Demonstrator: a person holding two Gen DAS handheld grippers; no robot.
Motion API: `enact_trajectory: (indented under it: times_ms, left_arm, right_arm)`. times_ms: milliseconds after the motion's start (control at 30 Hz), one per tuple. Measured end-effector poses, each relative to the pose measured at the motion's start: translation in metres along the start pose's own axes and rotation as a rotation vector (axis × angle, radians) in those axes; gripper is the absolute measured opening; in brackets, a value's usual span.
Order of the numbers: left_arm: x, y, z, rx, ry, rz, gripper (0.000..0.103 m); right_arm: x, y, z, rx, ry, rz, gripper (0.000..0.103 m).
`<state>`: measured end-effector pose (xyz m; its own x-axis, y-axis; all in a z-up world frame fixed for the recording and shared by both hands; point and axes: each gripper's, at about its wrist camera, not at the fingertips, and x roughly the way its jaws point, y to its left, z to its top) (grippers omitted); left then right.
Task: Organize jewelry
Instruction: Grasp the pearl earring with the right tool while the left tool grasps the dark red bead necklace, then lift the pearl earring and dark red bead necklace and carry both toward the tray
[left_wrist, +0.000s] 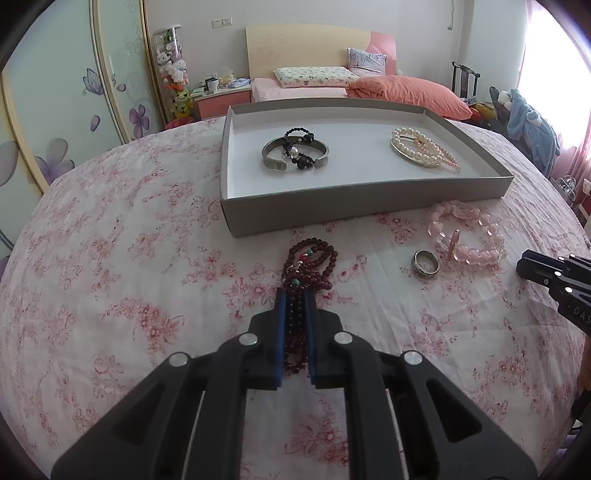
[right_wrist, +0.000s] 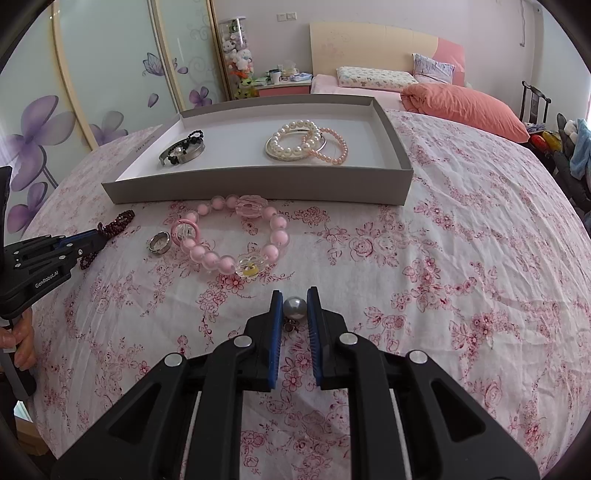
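Note:
My left gripper (left_wrist: 294, 295) is shut on a dark red bead necklace (left_wrist: 309, 262) whose far end lies on the floral cloth; it also shows in the right wrist view (right_wrist: 118, 221). My right gripper (right_wrist: 294, 298) is shut on a grey pearl earring (right_wrist: 294, 308) just above the cloth. A pink bead bracelet (right_wrist: 236, 236) and a silver ring (right_wrist: 160, 243) lie between the grippers and the grey tray (right_wrist: 258, 184). In the tray are a silver bangle with a black bead bracelet (left_wrist: 295, 153) and pearl bracelets (left_wrist: 421, 149).
The round table has a pink floral cloth (left_wrist: 147, 277). Behind it stand a bed with an orange quilt (left_wrist: 406, 92), a flowered wardrobe (left_wrist: 55, 110) at the left and a chair with clothes (left_wrist: 524, 118) at the right.

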<state>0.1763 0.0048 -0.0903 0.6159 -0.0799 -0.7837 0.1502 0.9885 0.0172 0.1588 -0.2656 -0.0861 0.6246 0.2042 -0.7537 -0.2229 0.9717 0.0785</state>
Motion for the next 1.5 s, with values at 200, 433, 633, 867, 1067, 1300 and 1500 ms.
enact_trajectory:
  times_ms: [200,433,633,867,1067,1300,1500]
  left_arm:
    - [0.0,0.0,0.0,0.0,0.0,0.0,0.011]
    - [0.0,0.0,0.0,0.0,0.0,0.0,0.012]
    - [0.0,0.0,0.0,0.0,0.0,0.0,0.012]
    - [0.0,-0.001,0.0,-0.001,0.0,-0.003,0.012]
    - [0.0,-0.001,0.0,-0.001,0.0,-0.002,0.012]
    - [0.0,0.001,0.0,-0.015,-0.003,-0.015,0.01]
    - [-0.019,0.009,-0.01,-0.086,-0.057,-0.08,0.009]
  right_arm:
    - [0.0,0.0,0.0,0.003,0.0,0.004,0.015]
    - [0.0,-0.001,0.0,0.003,0.0,0.003,0.015]
    - [0.0,-0.001,0.0,0.007,0.0,0.006,0.015]
    - [0.0,-0.001,0.001,0.011,0.002,0.008,0.015]
    - [0.0,-0.001,0.001,0.012,0.002,0.009,0.015]
    - [0.0,-0.003,0.001,0.028,-0.001,0.024,0.014]
    - [-0.025,0.006,-0.003,0.023,-0.105,0.031,0.014]
